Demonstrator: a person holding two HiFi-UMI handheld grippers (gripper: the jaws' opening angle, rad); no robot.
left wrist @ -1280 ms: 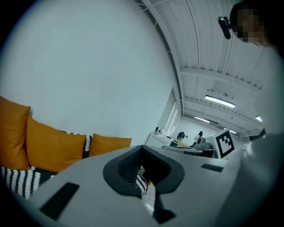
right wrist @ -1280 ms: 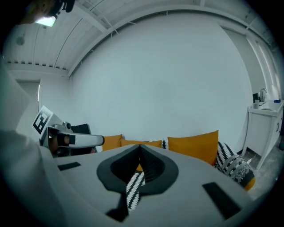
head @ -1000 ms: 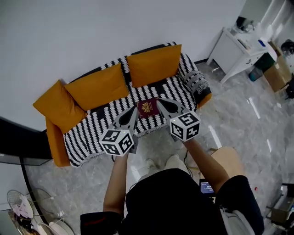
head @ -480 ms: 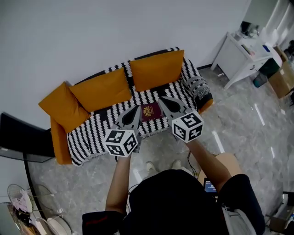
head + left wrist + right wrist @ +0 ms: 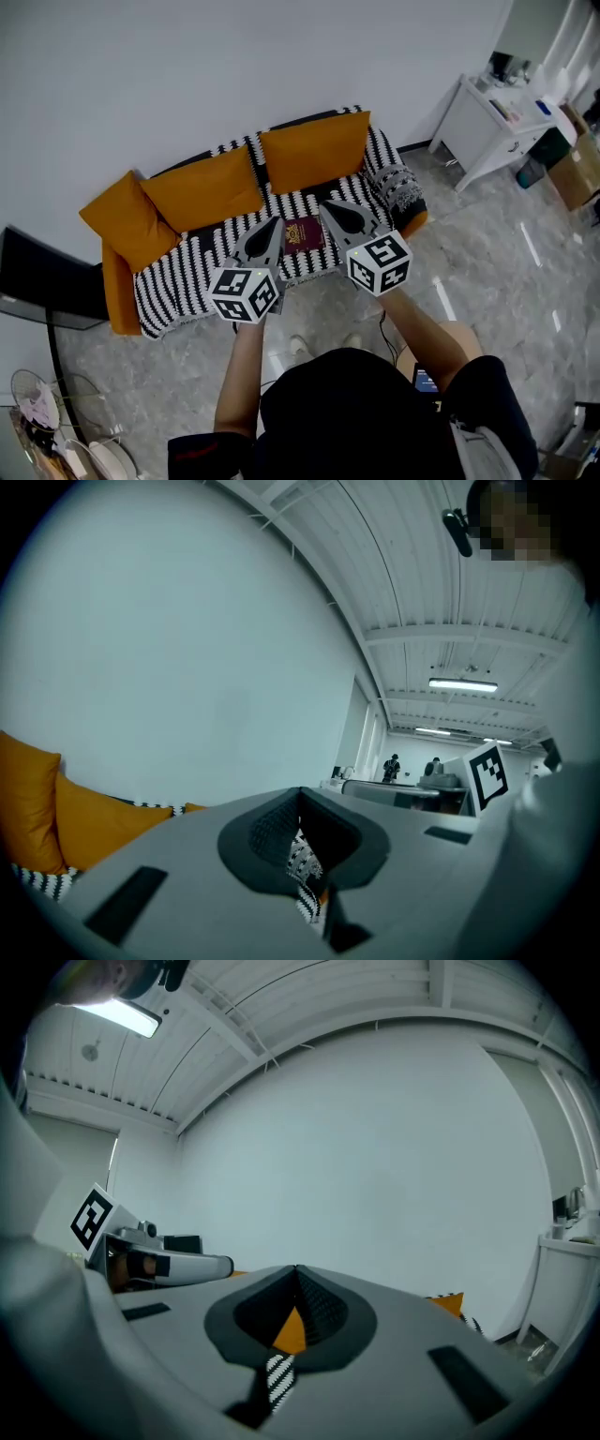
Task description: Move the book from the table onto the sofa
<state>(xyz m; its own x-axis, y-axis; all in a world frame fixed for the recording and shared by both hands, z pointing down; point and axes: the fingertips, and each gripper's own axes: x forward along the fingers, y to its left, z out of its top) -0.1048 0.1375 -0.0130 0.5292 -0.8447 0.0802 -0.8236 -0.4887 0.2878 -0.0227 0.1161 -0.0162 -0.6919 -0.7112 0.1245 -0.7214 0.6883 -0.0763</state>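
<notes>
While book (image 5: pixel 305 234) lies on sofa (image 5: pixel 187 272) before cushions (image 5: pixel 315 150), left gripper (image 5: pixel 277 222) and right gripper (image 5: pixel 326 205) show closed jaws.

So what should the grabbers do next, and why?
Probably just pull both back and stop. The book already lies flat on the sofa seat. In the head view it shows between the left gripper and the right gripper, both shut and empty, so nothing seems left to carry.
</notes>
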